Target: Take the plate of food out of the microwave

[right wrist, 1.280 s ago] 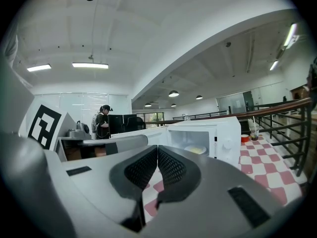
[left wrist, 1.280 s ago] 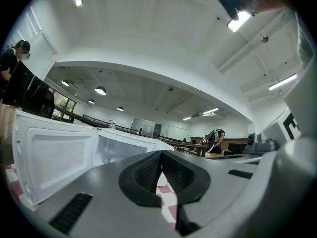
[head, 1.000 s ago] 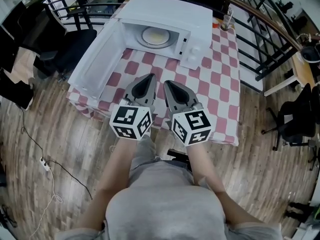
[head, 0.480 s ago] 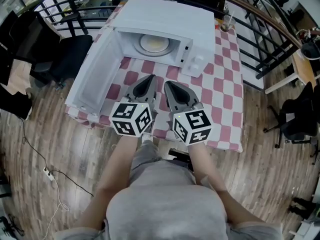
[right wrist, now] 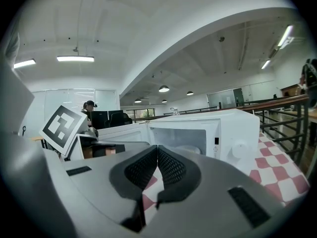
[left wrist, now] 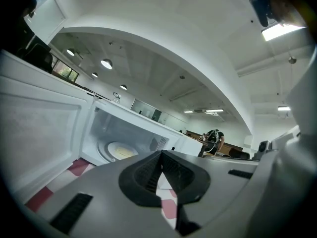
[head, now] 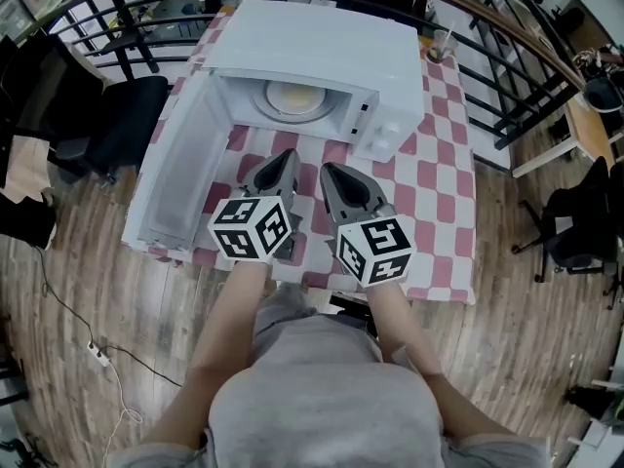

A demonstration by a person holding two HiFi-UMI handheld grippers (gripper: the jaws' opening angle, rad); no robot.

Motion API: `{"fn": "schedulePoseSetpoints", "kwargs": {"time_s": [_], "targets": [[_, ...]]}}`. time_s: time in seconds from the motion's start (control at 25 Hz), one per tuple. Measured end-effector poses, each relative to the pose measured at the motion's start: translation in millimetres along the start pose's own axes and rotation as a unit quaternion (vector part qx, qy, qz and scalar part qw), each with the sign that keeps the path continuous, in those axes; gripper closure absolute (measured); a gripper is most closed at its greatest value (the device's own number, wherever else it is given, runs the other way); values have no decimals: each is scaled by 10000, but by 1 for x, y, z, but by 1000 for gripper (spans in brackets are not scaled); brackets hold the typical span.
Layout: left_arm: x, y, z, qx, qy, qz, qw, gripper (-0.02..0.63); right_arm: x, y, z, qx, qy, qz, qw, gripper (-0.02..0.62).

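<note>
While I held the left gripper [head: 289,156] and right gripper [head: 328,169] side by side before the microwave [head: 322,42], both had jaws closed, empty; plate [head: 292,96] sat inside, door [head: 180,178] open.

checkered tablecloth [head: 439,193], black chair [head: 132,120], wooden floor [head: 97,300]

Microwave [head: 322,42] is sitting at the table's [head: 429,203] far edge, door [head: 180,174] hanging open leftward, plate [head: 292,96] lying inside, glass [head: 441,45] standing at far right corner.
</note>
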State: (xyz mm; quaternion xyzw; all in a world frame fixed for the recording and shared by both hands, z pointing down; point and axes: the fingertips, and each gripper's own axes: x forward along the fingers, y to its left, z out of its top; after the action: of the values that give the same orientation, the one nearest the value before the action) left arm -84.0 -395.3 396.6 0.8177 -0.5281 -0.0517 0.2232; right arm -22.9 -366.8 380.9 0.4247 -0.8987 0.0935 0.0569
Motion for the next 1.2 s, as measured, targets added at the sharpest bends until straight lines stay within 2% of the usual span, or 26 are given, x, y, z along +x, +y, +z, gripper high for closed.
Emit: {"fn": "schedulePoseSetpoints", "kwargs": {"time_s": [0.32, 0.52, 0.72, 0.84, 0.96, 1.08, 1.2], "targets": [[23, 26, -8, -465, 199, -166, 9986, 600, 25, -10, -10, 338, 95, -140, 9993, 568], [38, 41, -11, -772, 332, -270, 9961, 517, 41, -15, -11, 339, 135, -233, 9991, 568], [53, 60, -11, -1297, 365, -321, 9904, 446, 56, -25, -13, 397, 165, -390, 9983, 568], [62, 69, -15, -1699, 453, -467, 9833, 397, 65, -31, -16, 449, 183, -506, 9975, 568], [70, 77, -19, -2115, 436, -586, 9746, 397, 70, -36, -19, 496, 198, -618, 9967, 569], [78, 88, -25, -2701, 354, -598, 9603, 397, 73, -38, -23, 511, 236, -689, 9960, 568], [85, 102, -37, -3258, 339, -437, 9438, 391, 74, -39, -28, 507, 290, -727, 9956, 568]]}}
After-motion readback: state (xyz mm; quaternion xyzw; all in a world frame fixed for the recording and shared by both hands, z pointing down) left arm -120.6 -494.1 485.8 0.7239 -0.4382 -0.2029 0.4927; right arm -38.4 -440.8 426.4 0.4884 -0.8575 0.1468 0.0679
